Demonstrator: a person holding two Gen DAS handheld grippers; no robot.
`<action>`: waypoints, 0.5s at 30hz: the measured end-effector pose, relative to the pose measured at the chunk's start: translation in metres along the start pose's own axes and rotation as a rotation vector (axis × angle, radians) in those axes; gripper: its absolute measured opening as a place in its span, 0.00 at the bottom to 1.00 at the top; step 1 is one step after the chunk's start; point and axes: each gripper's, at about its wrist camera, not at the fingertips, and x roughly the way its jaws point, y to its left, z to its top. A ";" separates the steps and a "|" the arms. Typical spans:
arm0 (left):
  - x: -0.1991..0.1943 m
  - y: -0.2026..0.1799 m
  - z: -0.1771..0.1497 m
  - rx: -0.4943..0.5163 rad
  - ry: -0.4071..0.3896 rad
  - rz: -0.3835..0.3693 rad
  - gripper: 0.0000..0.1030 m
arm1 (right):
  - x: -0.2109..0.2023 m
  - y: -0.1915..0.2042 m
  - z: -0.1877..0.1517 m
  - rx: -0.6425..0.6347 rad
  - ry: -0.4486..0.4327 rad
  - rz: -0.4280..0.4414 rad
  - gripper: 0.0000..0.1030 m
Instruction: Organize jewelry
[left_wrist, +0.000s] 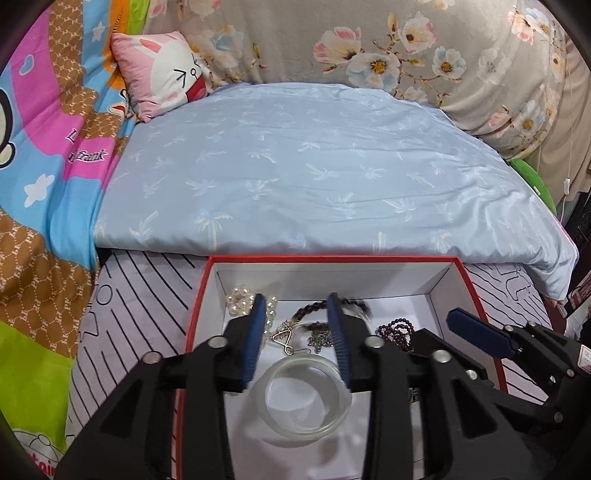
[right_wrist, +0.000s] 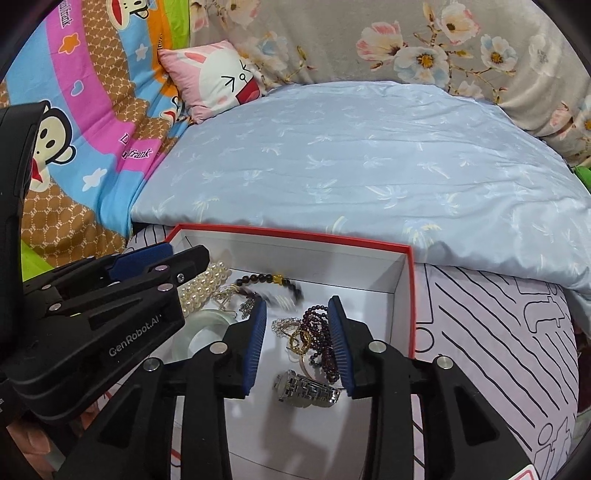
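Nearest the cameras, both grippers are hanging over a red-rimmed box (left_wrist: 476, 291) with a white floor, each pointing steeply down into it. The left gripper (left_wrist: 300, 334) is standing partly open with nothing pinched, its blue pads poised on either side of a clear bangle (left_wrist: 303, 398) that is lying flat on the box floor. The right gripper (right_wrist: 300, 341) is likewise partly open and gripping nothing, its jaws straddling a heap of dark red beads (right_wrist: 319, 339) tangled with a gold ring, and a silver watch (right_wrist: 308, 388) is lying just below them. Further in, a pearl strand (right_wrist: 201, 286) and a dark beaded bracelet (right_wrist: 267, 282) are resting near the back wall. Beyond the box, a pale blue quilt (left_wrist: 295, 177) is spreading across the bed, with a pink cartoon pillow (left_wrist: 162, 74) lying at its far left corner.
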 end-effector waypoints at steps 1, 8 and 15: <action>-0.002 0.000 0.000 0.000 -0.002 -0.001 0.34 | -0.003 -0.001 0.000 0.003 -0.005 -0.002 0.40; -0.027 0.000 -0.005 -0.005 -0.025 0.008 0.35 | -0.027 0.000 -0.012 0.015 -0.026 -0.015 0.50; -0.058 -0.004 -0.023 0.007 -0.047 0.041 0.45 | -0.054 0.008 -0.033 0.026 -0.041 -0.029 0.57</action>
